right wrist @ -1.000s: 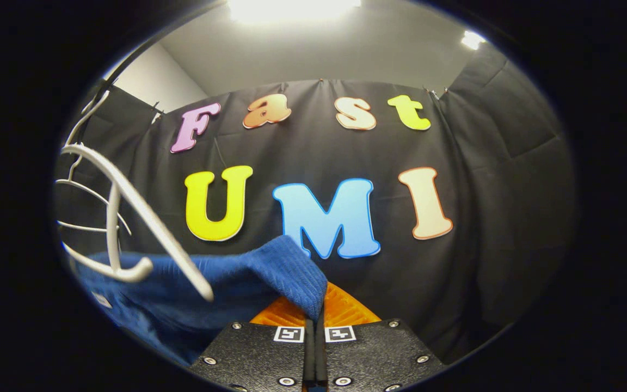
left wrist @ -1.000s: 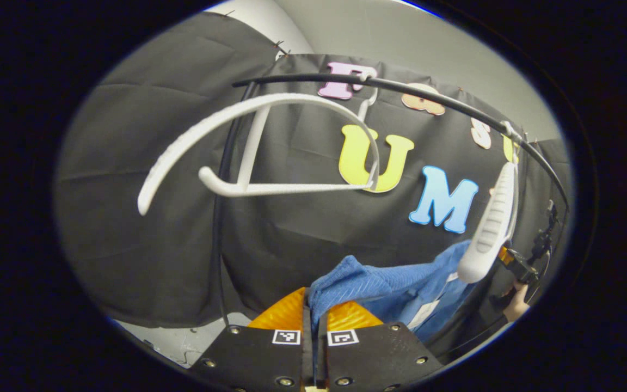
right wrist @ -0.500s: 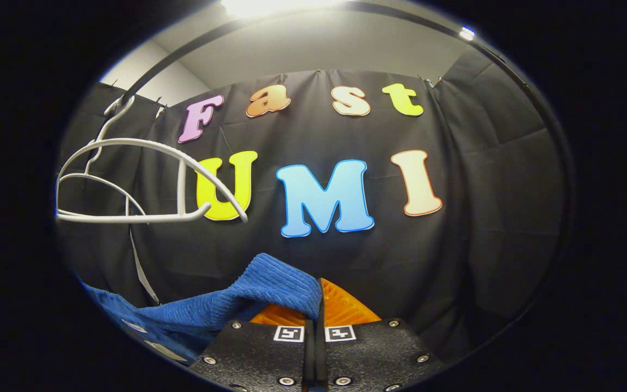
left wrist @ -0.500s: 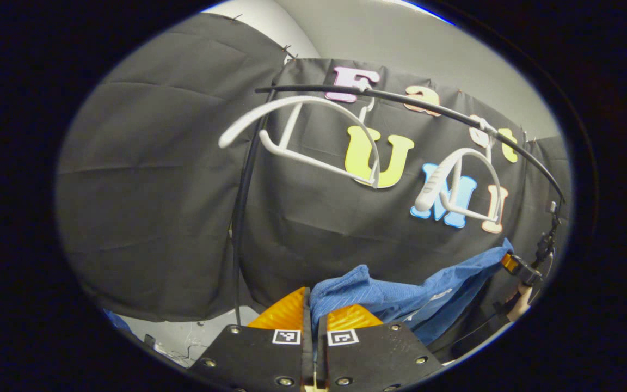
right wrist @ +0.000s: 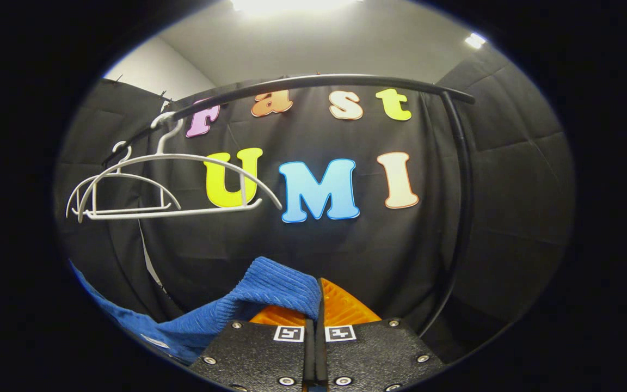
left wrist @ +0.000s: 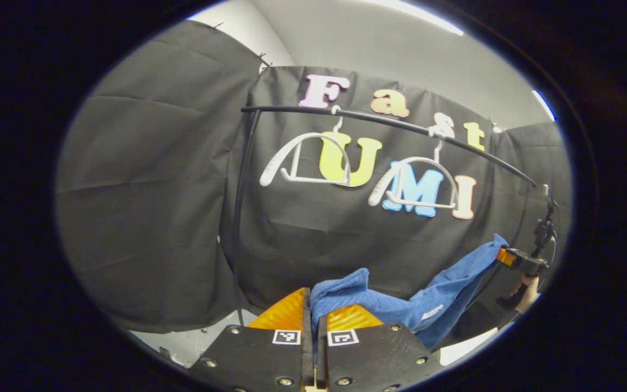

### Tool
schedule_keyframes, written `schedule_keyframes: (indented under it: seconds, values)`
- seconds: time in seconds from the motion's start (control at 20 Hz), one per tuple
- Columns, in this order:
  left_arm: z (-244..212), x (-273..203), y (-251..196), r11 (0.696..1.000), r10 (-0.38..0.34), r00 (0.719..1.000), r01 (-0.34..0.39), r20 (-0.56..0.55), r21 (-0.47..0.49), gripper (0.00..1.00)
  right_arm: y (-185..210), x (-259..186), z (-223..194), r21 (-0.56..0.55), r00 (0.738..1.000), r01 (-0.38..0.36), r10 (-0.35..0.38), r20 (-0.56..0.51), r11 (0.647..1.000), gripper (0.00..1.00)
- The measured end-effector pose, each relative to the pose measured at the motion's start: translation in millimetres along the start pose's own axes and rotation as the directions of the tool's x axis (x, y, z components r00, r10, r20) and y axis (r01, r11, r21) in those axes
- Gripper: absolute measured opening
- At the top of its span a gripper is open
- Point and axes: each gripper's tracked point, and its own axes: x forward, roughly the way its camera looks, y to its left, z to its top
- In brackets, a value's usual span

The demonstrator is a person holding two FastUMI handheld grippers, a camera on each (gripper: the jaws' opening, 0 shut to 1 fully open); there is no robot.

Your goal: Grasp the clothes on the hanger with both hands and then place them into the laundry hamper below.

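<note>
A blue ribbed knit garment (left wrist: 400, 302) is held stretched between both tools, below the black clothes rail (left wrist: 379, 122). The left tool (left wrist: 313, 318) is clamped on one edge; the right tool (right wrist: 318, 310) is clamped on the other (right wrist: 270, 288). Two bare white plastic hangers (left wrist: 305, 163) are seen on the rail.

The left claw (left wrist: 314, 316) is clamped on a ribbed blue knitted garment (left wrist: 400, 302). The right claw (right wrist: 316, 313) is likewise closed on it, apparently gripped by a hand (left wrist: 528, 288).
</note>
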Motion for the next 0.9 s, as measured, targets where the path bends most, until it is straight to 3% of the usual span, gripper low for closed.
schedule_keyframes:
  seconds: [0.3,0.55,0.9]
  values:
    - [-11.1,-1.8,-44.2,0.983,-0.183,0.982,0.184,-0.033,0.023,0.03,45.0,-65.7,-13.7,-0.018,0.999,-0.021,0.020,-0.039,1.000,0.00]
    - [-29.5,0.5,-87.7,0.948,-0.317,0.946,0.319,-0.068,0.024,0.03,79.4,-111.9,-47.7,-0.013,0.992,-0.039,0.038,-0.122,0.999,0.00]
    - [-88.7,6.9,-133.9,0.899,-0.427,0.888,0.437,-0.169,0.024,0.03,99.4,-138.4,-118.8,0.032,0.956,-0.039,0.047,-0.290,0.999,0.00]
